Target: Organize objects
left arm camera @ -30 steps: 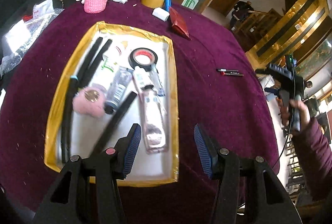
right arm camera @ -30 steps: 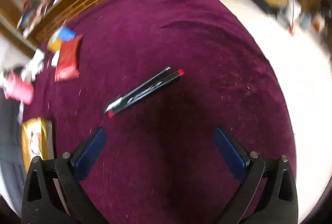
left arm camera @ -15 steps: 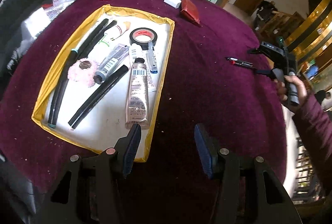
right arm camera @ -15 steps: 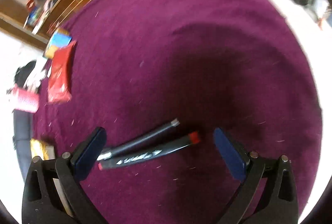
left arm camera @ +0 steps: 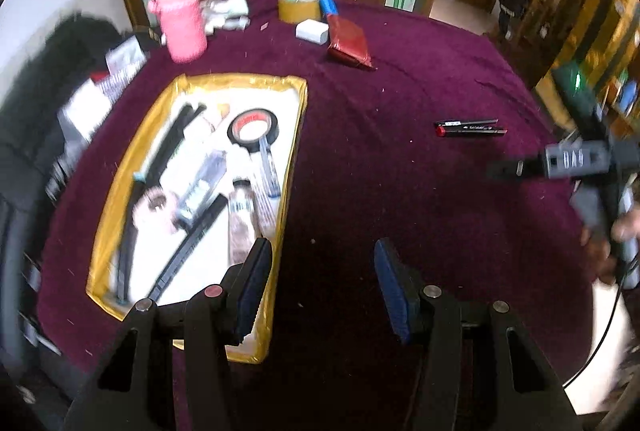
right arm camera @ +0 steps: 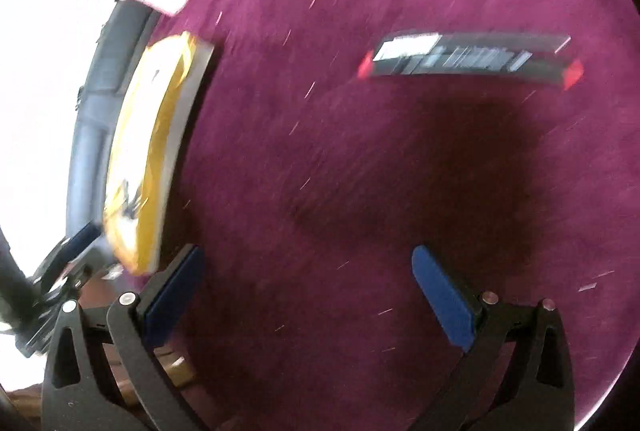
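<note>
A gold-rimmed tray (left arm camera: 298,151) on the purple cloth holds a black tape roll (left arm camera: 252,127), tubes, black strips and a pink puff. My left gripper (left arm camera: 320,255) hovers open over bare cloth just right of the tray's rim, with nothing between its fingers. Two black markers with red ends (left arm camera: 470,127) lie side by side on the cloth to the right. In the right wrist view the markers (right arm camera: 468,61) lie ahead and to the right of my right gripper (right arm camera: 308,267), which is open and empty. A hand holds the right gripper (left arm camera: 520,167) at the table's right side.
At the far side stand a pink bottle (left arm camera: 182,27), a yellow tape roll (left arm camera: 300,7), a white box (left arm camera: 312,31) and a red packet (left arm camera: 348,41). Dark bags (left arm camera: 40,111) crowd the left edge. The tray (right arm camera: 160,135) shows left of the right gripper.
My left gripper slid right, off the tray onto the cloth beside its rim. My right gripper rolled and drew back, so the markers now lie farther ahead instead of between its fingers.
</note>
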`<state>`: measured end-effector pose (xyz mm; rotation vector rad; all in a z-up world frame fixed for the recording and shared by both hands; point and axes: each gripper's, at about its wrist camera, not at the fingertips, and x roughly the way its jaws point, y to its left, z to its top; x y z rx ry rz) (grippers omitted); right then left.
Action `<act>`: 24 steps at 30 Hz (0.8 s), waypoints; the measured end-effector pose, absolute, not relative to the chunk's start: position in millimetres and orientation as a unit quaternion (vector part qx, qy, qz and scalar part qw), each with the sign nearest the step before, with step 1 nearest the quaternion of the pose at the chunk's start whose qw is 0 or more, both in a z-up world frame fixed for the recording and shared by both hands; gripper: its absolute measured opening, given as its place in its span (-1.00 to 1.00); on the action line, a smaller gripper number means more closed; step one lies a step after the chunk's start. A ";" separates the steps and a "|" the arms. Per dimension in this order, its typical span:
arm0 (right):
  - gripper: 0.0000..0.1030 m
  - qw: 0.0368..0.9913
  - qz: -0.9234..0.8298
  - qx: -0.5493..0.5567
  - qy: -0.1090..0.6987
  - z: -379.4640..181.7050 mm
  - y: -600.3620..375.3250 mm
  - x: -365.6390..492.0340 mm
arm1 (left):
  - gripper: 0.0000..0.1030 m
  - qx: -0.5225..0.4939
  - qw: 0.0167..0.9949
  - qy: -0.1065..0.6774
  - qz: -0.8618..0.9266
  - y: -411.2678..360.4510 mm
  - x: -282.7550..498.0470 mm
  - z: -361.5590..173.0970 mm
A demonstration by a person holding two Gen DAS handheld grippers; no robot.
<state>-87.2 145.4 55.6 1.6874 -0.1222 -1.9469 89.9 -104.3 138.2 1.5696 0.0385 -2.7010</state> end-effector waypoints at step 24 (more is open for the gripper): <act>1.00 0.130 -0.785 0.605 0.025 30.1 148.3 -217.4 | -0.08 0.471 0.067 -0.112 -0.872 -72.4 109.2 147.9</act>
